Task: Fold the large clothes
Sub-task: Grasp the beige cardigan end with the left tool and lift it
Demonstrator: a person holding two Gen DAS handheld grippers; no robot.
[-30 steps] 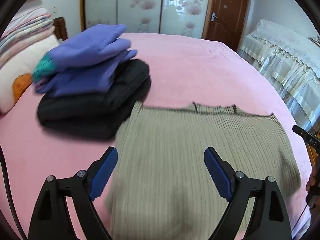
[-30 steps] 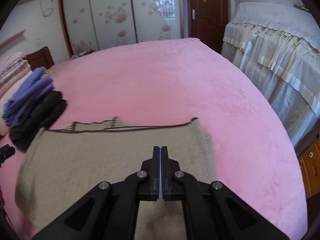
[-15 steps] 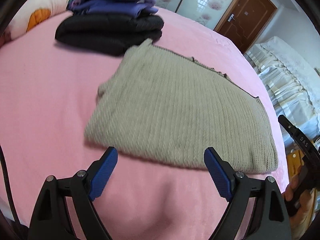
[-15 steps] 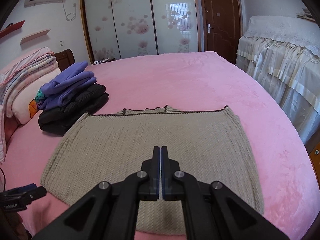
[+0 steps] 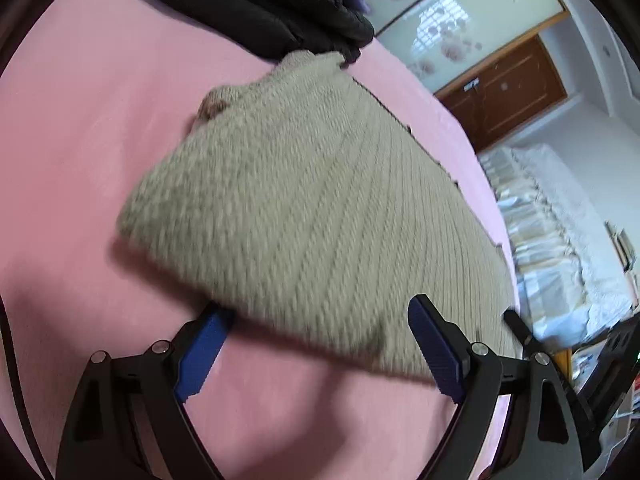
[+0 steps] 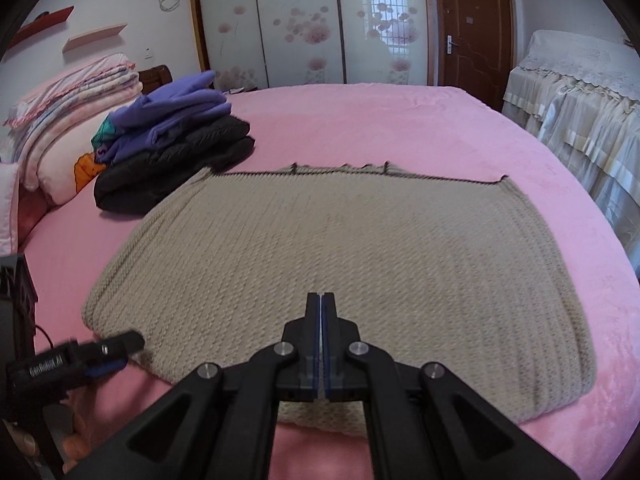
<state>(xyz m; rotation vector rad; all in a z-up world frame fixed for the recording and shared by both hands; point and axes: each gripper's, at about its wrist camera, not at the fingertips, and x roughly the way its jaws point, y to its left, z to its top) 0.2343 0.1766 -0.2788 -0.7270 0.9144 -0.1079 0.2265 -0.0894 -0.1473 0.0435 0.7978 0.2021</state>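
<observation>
On the pink bed (image 6: 400,120), a beige knitted sweater (image 6: 340,248) is spread out flat. At its near left corner the left claw (image 5: 316,344) is held low, with its blue fingers (image 5: 200,354) wide apart; the sweater's near edge is seen just between them, and nothing is gripped. Over the near middle of the sweater the right claw (image 6: 321,312) is held, with its two fingers pressed together on nothing.

Half a second ago the left claw was seen well back from the sweater's edge; now it has been brought right up to it and tipped to one side. The right claw has been moved a little closer over the knit, and it is shut as before.

A pile of folded clothes (image 6: 176,148), purple on black, is stacked at the sweater's far left corner. Folded blankets (image 6: 72,108) are seen beyond it. Flowered wardrobe doors (image 6: 304,24) and a brown door (image 6: 472,28) are seen behind the bed, and a lace-covered piece of furniture (image 6: 576,92) on the right.
</observation>
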